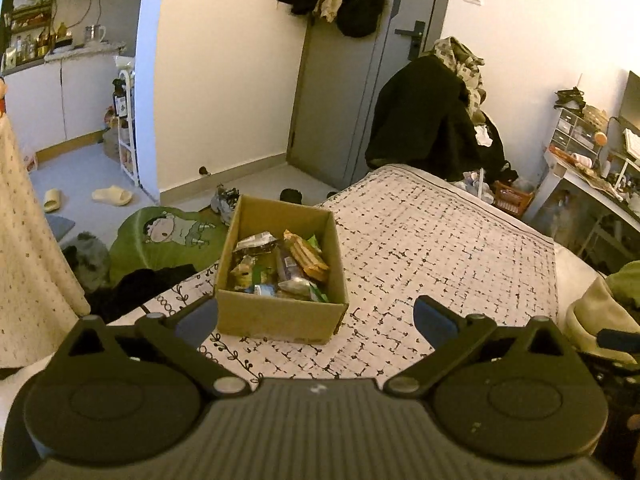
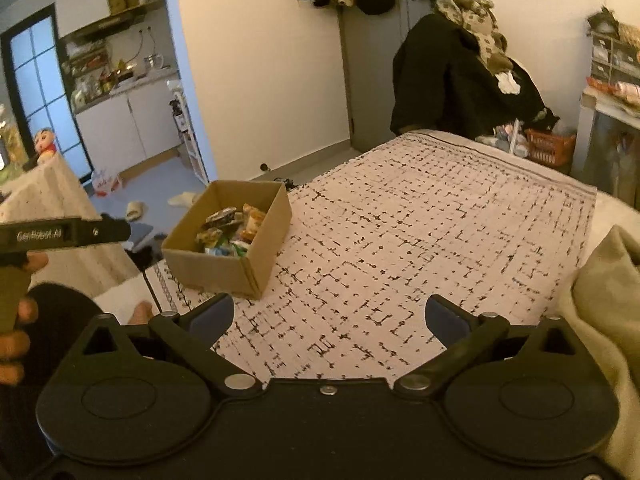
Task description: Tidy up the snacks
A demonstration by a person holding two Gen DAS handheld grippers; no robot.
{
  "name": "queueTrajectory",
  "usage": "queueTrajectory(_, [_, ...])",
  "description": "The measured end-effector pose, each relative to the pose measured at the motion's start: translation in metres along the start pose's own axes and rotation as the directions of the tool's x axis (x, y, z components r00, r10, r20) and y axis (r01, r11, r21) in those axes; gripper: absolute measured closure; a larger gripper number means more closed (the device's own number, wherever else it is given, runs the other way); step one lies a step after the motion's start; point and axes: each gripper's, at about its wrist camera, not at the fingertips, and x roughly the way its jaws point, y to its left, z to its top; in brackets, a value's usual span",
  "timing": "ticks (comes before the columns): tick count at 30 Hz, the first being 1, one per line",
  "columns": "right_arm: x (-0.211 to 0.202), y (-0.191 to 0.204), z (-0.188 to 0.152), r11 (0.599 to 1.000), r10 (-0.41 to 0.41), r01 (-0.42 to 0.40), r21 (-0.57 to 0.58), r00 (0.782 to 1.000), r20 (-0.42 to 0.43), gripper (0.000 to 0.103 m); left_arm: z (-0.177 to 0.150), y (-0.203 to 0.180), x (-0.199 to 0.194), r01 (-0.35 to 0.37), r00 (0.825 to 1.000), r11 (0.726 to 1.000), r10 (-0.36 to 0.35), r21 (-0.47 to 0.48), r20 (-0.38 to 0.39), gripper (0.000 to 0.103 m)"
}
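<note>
Your left gripper (image 1: 316,316) hangs above the bed with its fingers spread wide and nothing between them. Just ahead of its left finger (image 1: 198,318) sits the open cardboard box (image 1: 280,316), its near wall filling much of the gap between the two fingers. The snack packets (image 1: 280,266) lie heaped inside the box, wrappers jumbled together. Past the right finger (image 1: 434,316) you have only the patterned bedspread (image 1: 420,240).

Your right gripper (image 2: 328,316) is likewise spread wide and holds nothing. From its view, the left gripper's body (image 2: 64,234) juts in at the far left, your hand (image 2: 16,312) wrapped round its handle. The same cardboard box (image 2: 218,270) stands ahead of and slightly outside the left finger (image 2: 212,316), snack packets (image 2: 230,234) inside. Between and beyond the fingers stretches the bedspread (image 2: 420,240); a pale blanket (image 2: 604,300) bunches beside the right finger (image 2: 446,318).
</note>
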Motion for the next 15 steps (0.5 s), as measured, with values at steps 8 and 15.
queueTrajectory(8, [0.0066, -0.0029, -0.0015, 1.000, 0.005, -0.005, 0.023, 1.000, -0.006, 0.000, -0.0023, 0.0007, 0.0029, -0.001, 1.000, 1.000, 0.001, 0.000, -0.001, 0.000])
queueTrajectory(15, [0.0066, -0.0032, -0.0033, 1.000, 0.008, -0.008, 0.028, 1.000, -0.003, 0.000, -0.0020, 0.0013, 0.0041, -0.011, 1.000, 1.000, 0.011, 0.002, -0.002, 0.000])
